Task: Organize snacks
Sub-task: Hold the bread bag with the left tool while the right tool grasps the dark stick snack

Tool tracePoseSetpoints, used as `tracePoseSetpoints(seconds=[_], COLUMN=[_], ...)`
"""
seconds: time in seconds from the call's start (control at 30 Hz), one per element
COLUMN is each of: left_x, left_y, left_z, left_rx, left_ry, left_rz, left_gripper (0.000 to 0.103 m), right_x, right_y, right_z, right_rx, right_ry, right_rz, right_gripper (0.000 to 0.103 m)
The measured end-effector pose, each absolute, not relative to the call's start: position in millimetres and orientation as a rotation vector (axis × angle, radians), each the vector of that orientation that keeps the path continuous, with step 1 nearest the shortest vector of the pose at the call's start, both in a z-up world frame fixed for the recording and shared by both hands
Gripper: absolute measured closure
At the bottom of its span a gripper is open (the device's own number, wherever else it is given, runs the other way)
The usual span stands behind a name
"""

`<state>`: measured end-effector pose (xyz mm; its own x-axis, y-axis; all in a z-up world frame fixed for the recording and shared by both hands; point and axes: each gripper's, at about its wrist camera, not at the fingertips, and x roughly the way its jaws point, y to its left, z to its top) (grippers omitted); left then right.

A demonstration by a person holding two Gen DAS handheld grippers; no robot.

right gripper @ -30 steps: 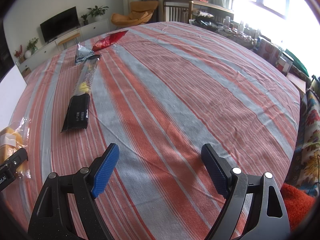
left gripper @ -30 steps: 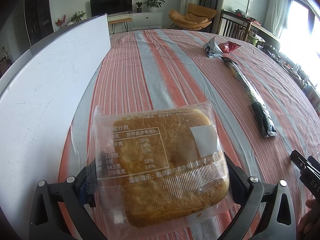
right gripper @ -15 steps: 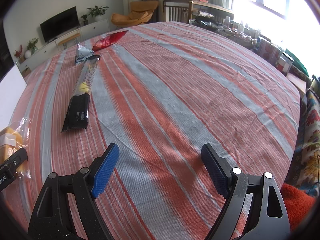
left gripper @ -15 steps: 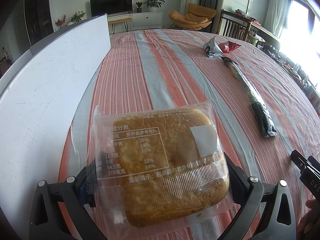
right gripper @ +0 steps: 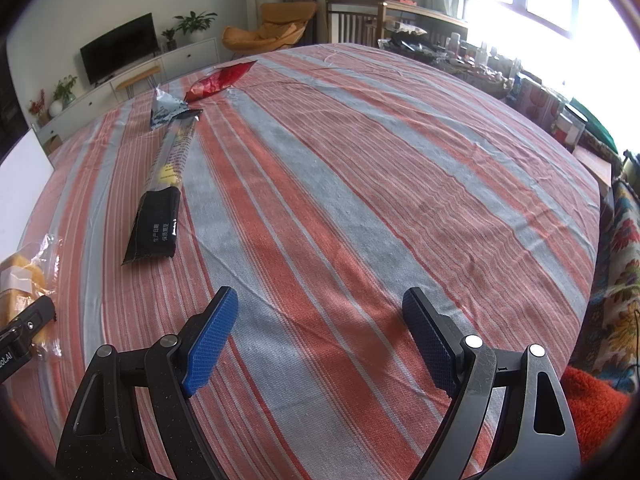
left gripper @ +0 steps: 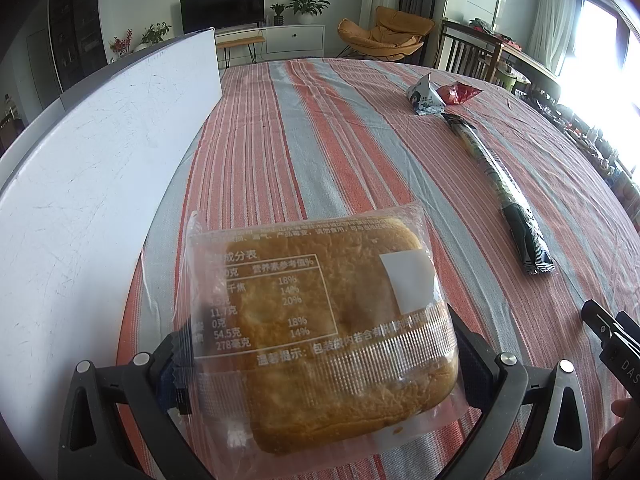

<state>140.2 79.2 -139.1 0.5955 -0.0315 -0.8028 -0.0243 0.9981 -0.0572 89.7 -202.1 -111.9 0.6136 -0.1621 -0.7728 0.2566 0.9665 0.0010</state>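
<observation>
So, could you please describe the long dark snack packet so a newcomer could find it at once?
On the striped tablecloth, look toward the far end where two small packets lie: a grey-blue packet and a red packet. Running from them toward the camera is the long stick packet, the only long, narrow one, with a black near end.

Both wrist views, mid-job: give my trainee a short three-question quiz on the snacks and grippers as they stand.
1. True or false: the left gripper is shut on the bagged bread.
2. What lies between the right gripper's fingertips? A) a red wrapper B) bare striped tablecloth C) the bread
3. Fill in: on the striped tablecloth, the long dark snack stick has its far end beside the grey pouch and the ____ wrapper.

Key: 1 true; 2 B; 3 red.
</observation>
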Motion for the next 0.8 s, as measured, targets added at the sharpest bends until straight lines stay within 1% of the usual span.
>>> tracePoseSetpoints(seconds=[0.3, 0.43, 0.57, 0.63, 0.8], left_x=[140, 140, 140, 139, 139], left_y=[79, 79, 79, 80, 81], left_z=[-139, -139, -139, -139, -139], left_rx=[-0.064, -0.064, -0.064, -0.063, -0.064], left_ry=[0.933, 0.933, 0.933, 0.933, 0.933], left_rz=[-0.004, -0.004, -0.004, -0.004, -0.004], left_gripper=[0.0, 0.0, 0.0, 0.0, 0.0], right_x=[89, 96, 139, 173, 245], right_y=[-204, -221, -213, -199, -145], right_z=[-111, -102, -79, -71, -85], right_rx=[0.129, 0.28, 0.245, 0.22, 0.08], right_ry=[0.879, 0.879, 0.903, 0.949, 1.098], right_rz=[-0.215, -0.144, -0.057, 0.01, 0.087], right_gripper=[0.016, 0.016, 0.016, 0.016, 0.02])
